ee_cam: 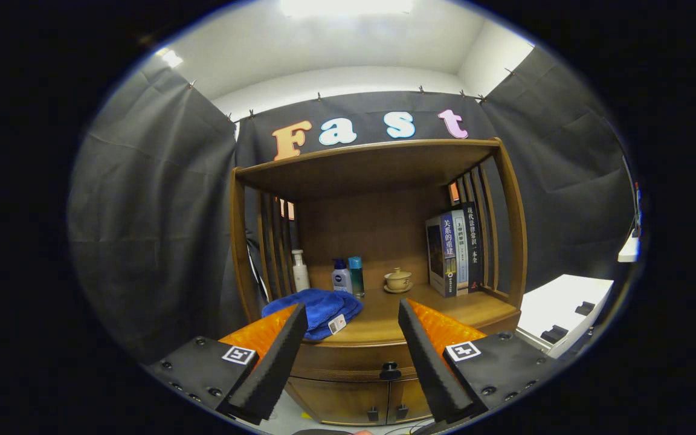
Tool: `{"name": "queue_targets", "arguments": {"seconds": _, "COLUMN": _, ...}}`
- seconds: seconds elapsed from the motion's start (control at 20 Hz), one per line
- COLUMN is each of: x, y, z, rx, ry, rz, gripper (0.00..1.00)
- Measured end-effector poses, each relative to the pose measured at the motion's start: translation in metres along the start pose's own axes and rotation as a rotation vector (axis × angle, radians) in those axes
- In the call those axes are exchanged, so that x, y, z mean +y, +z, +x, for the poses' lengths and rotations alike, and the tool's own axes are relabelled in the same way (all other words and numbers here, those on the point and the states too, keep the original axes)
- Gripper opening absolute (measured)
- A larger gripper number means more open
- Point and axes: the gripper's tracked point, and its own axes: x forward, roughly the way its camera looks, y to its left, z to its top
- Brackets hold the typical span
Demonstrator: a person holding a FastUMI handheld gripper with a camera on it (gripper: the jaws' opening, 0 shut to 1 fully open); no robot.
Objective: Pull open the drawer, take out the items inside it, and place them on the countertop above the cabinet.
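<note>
the brown wooden cabinet [378,335] has a warm grained countertop and a drawer with a small dark round knob [390,367]. a deep blue folded cloth [318,308] carries a white tag. behind it stand a white pump bottle [300,270], a dark blue bottle [341,277] and a teal-capped bottle [356,275]. the lidded ceramic cup [397,279] is cream. upright books [455,249] show dark blue, white and black spines.

the gripper [353,350], fingers parted, bears black-and-white square markers.

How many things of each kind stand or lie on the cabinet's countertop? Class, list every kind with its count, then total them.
Bottles: 3
Books: 3
Lidded cup on a saucer: 1
Blue towel: 1
Total: 8
The gripper is open, short of the drawer knob.
</note>
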Motion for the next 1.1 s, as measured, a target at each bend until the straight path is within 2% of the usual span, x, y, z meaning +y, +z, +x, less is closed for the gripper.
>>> {"name": "queue_targets", "arguments": {"seconds": 0.35, "x": -0.009, "y": -0.015, "z": 0.012, "rx": 0.001, "ry": -0.001, "rz": -0.016, "gripper": 0.98}}
{"name": "queue_targets", "arguments": {"seconds": 0.5, "x": -0.024, "y": -0.032, "z": 0.029, "rx": 0.004, "ry": -0.027, "rz": -0.027, "gripper": 0.98}}
{"name": "queue_targets", "arguments": {"seconds": 0.6, "x": -0.029, "y": -0.047, "z": 0.048, "rx": -0.009, "ry": -0.011, "rz": -0.034, "gripper": 0.98}}
{"name": "queue_targets", "arguments": {"seconds": 0.7, "x": -0.04, "y": -0.075, "z": 0.062, "rx": 0.011, "ry": -0.015, "rz": -0.049, "gripper": 0.98}}
{"name": "queue_targets", "arguments": {"seconds": 0.85, "x": -0.064, "y": -0.121, "z": 0.082, "rx": 0.059, "ry": -0.071, "rz": -0.096, "gripper": 0.98}}
{"name": "queue_targets", "arguments": {"seconds": 1.0, "x": -0.073, "y": -0.181, "z": 0.101, "rx": 0.176, "ry": -0.061, "rz": -0.127, "gripper": 0.99}}
{"name": "queue_targets", "arguments": {"seconds": 1.1, "x": -0.077, "y": -0.215, "z": 0.108, "rx": 0.248, "ry": -0.045, "rz": -0.094, "gripper": 0.99}}
